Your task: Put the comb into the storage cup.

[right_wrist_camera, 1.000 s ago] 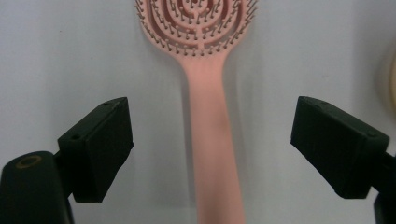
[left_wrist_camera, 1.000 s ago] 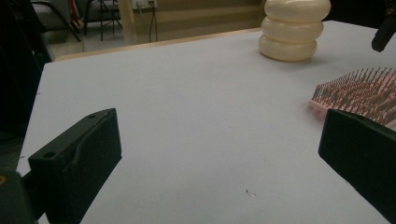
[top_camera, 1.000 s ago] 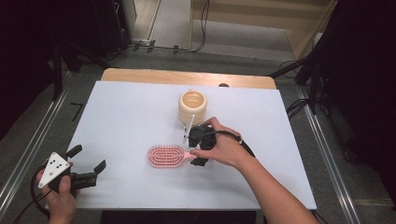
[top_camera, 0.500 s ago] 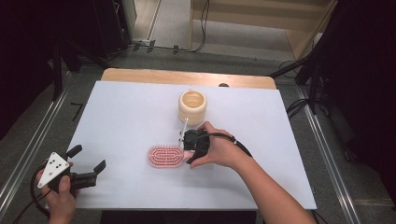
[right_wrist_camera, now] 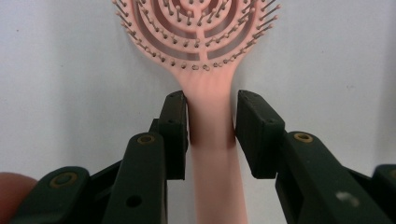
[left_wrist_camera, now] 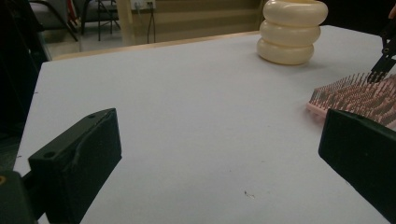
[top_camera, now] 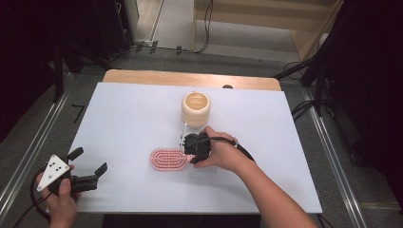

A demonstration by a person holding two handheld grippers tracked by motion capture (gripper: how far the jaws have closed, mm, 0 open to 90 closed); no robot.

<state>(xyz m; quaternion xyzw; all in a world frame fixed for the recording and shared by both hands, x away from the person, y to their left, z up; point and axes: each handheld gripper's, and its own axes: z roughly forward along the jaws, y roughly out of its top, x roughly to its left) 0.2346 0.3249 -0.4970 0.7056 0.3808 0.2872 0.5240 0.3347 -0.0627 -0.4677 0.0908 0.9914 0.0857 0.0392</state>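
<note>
A pink hairbrush point(top_camera: 167, 159) lies bristles up near the middle of the white table point(top_camera: 128, 118). My right gripper point(top_camera: 190, 148) is at its handle end, held low over the table. In the right gripper view the jaws have just been closing and the pads of my right gripper point(right_wrist_camera: 211, 114) now press both sides of the hairbrush point(right_wrist_camera: 201, 28) handle. My left gripper point(top_camera: 89, 161) rests at the table's front left corner, open and holding nothing. In the left gripper view the left gripper point(left_wrist_camera: 219, 149) faces the hairbrush point(left_wrist_camera: 359, 95) at far right.
A cream ribbed cup point(top_camera: 196, 109) stands upright just behind the brush, close to the right hand; it also rises at the back in the left gripper view, cup point(left_wrist_camera: 289, 32). A wooden edge point(top_camera: 190, 78) borders the table's far side.
The right hand has shifted slightly left toward the brush and settled over its handle, its jaws drawn in around it. The left hand and gripper have stayed put.
</note>
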